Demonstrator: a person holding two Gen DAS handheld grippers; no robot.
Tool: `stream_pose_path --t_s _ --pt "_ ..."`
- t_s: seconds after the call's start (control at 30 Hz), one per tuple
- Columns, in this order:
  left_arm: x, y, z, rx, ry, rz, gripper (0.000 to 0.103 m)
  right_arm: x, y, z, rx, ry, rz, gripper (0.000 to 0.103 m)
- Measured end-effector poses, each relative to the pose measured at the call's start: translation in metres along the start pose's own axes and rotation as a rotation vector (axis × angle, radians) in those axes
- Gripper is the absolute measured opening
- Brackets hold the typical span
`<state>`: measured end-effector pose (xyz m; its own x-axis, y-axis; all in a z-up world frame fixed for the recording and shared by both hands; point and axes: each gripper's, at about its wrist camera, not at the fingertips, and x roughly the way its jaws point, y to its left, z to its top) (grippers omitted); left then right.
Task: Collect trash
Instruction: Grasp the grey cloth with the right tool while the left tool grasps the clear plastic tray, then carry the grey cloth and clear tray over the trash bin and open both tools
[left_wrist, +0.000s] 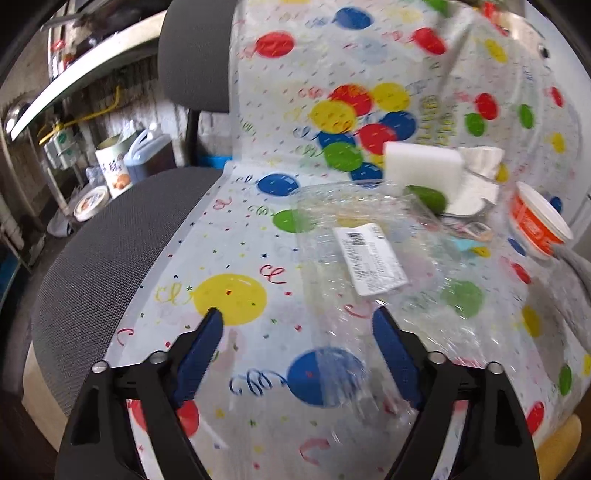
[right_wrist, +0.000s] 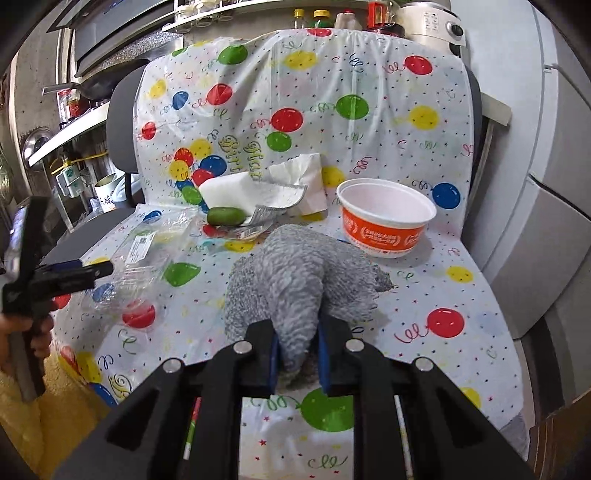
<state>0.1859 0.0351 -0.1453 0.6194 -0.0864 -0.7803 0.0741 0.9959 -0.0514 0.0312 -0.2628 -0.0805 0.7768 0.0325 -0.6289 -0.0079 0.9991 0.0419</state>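
A chair is draped in a balloon-print plastic sheet (right_wrist: 406, 155). On the seat lie a clear plastic container with a white label (left_wrist: 369, 258), a white sponge block (left_wrist: 424, 166), a green fruit (left_wrist: 428, 197), crumpled tissue (right_wrist: 303, 177), small wrappers (right_wrist: 247, 230), an orange and white paper bowl (right_wrist: 384, 221) and a grey towel (right_wrist: 295, 280). My left gripper (left_wrist: 299, 325) is open, its tips at the near edge of the clear container; it also shows in the right wrist view (right_wrist: 88, 271). My right gripper (right_wrist: 297, 354) is shut on the grey towel.
The chair's black mesh seat (left_wrist: 110, 266) and backrest (left_wrist: 195, 55) show at the left. Cans and jugs (left_wrist: 129, 162) stand on the floor beyond. A kitchen shelf with bottles (right_wrist: 332, 14) is behind, a grey cabinet (right_wrist: 546, 184) at the right.
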Motion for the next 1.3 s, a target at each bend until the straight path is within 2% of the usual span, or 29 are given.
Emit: stream_pose_path --t_s 0.07,0.2,0.27,0.33,0.37,0.4,0.47,0.7,0.83,1.0,1.3 --pt "0.007 0.002 0.003 -0.026 0.016 -0.023 0.07 0.001 0.002 -0.002 -0.004 0.003 0.004 0.016" --pt "0.019 -0.002 0.006 -0.015 0.046 -0.049 0.047 0.004 0.006 -0.003 -0.014 0.011 0.011 0.016" --pt "0.024 -0.005 0.007 -0.004 0.046 -0.055 0.042 0.005 0.008 -0.003 -0.02 0.015 0.016 0.016" --pt "0.027 -0.006 0.009 0.002 0.047 -0.078 0.032 0.006 0.01 -0.003 -0.026 0.018 0.017 0.016" --pt "0.028 -0.005 0.01 0.002 0.054 -0.096 0.019 0.006 0.011 -0.003 -0.027 0.018 0.018 0.016" --pt "0.028 -0.004 0.012 0.002 0.06 -0.094 0.013 0.006 0.011 -0.003 -0.028 0.016 0.017 0.016" --pt "0.019 0.001 0.015 -0.017 0.045 -0.121 0.009 0.003 0.011 -0.002 -0.027 0.007 0.014 0.016" --pt "-0.05 0.014 0.016 -0.089 -0.113 -0.164 0.007 -0.006 0.002 0.002 0.014 -0.019 0.018 0.016" --pt "-0.081 0.006 0.013 -0.1 -0.178 -0.231 0.007 -0.018 -0.01 0.004 0.054 -0.05 0.011 0.016" --pt "-0.099 -0.037 0.008 -0.039 -0.213 -0.302 0.007 -0.033 -0.03 0.001 0.089 -0.073 -0.029 0.016" --pt "-0.095 -0.144 -0.013 0.125 -0.183 -0.429 0.007 -0.063 -0.092 -0.029 0.163 -0.061 -0.175 0.016"
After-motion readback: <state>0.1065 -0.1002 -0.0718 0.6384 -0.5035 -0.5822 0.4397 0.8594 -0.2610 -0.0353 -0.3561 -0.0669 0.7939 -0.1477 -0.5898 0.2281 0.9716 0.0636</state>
